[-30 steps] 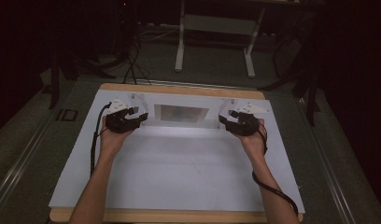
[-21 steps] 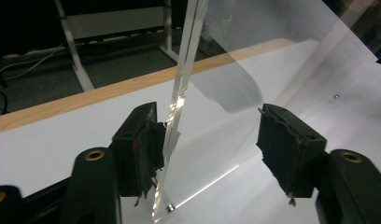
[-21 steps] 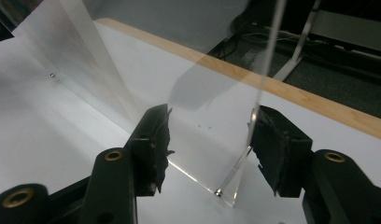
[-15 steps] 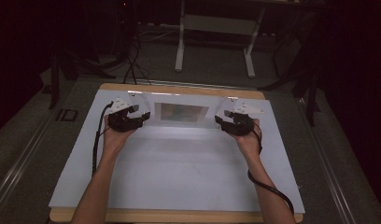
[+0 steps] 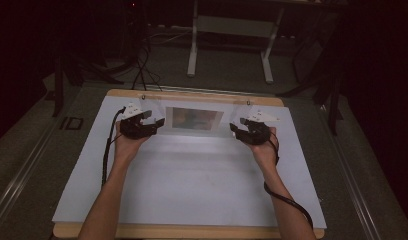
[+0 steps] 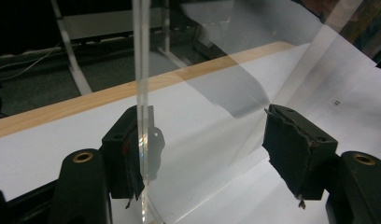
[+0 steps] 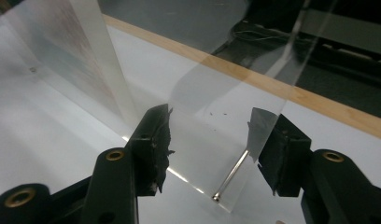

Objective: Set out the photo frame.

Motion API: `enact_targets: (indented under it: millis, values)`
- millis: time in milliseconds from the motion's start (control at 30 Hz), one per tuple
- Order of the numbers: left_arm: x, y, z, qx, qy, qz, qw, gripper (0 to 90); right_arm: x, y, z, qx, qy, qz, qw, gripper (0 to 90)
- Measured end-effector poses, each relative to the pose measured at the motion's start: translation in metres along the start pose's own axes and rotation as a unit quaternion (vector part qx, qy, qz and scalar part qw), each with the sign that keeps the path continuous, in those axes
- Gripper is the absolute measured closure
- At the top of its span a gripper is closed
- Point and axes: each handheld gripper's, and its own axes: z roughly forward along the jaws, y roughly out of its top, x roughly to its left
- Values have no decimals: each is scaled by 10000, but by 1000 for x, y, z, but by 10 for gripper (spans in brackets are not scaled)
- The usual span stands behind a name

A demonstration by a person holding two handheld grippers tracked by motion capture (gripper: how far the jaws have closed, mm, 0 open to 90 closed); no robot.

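A clear acrylic picture stand (image 5: 197, 119) holding a picture stands upright at the far middle of the white sheet (image 5: 192, 185). My left gripper (image 5: 153, 123) is at its left end and my right gripper (image 5: 238, 128) at its right end. In the left gripper view the jaws (image 6: 212, 135) are wide apart and have just been opening; the stand's clear edge (image 6: 142, 70) runs beside the left pad (image 6: 132, 154), far from the other pad. In the right gripper view the jaws (image 7: 209, 135) stand apart around a clear panel (image 7: 216, 93) with a metal pin (image 7: 230, 179); neither pad presses it.
The white sheet lies on a wooden board (image 5: 192, 94) whose edge shows at the back. Behind the table are a white metal frame (image 5: 232, 30) and dark cables (image 5: 142, 65) on the floor. Black cables trail from both grippers along the forearms.
Both hands have kept their places at the two ends of the stand. The stand has not moved.
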Motion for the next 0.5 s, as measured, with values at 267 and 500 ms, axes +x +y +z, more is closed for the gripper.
enact_targets:
  millis: [267, 500]
  values:
    - [-3, 1, 3, 15, 207, 155, 9997, 333, 1, 4, 2, 70, -117, -45, 9999, 475]
    - [-6, 3, 1, 120, 232, 187, 9995, 334, 2, 5, 2, 115, -135, -47, 9998, 476]
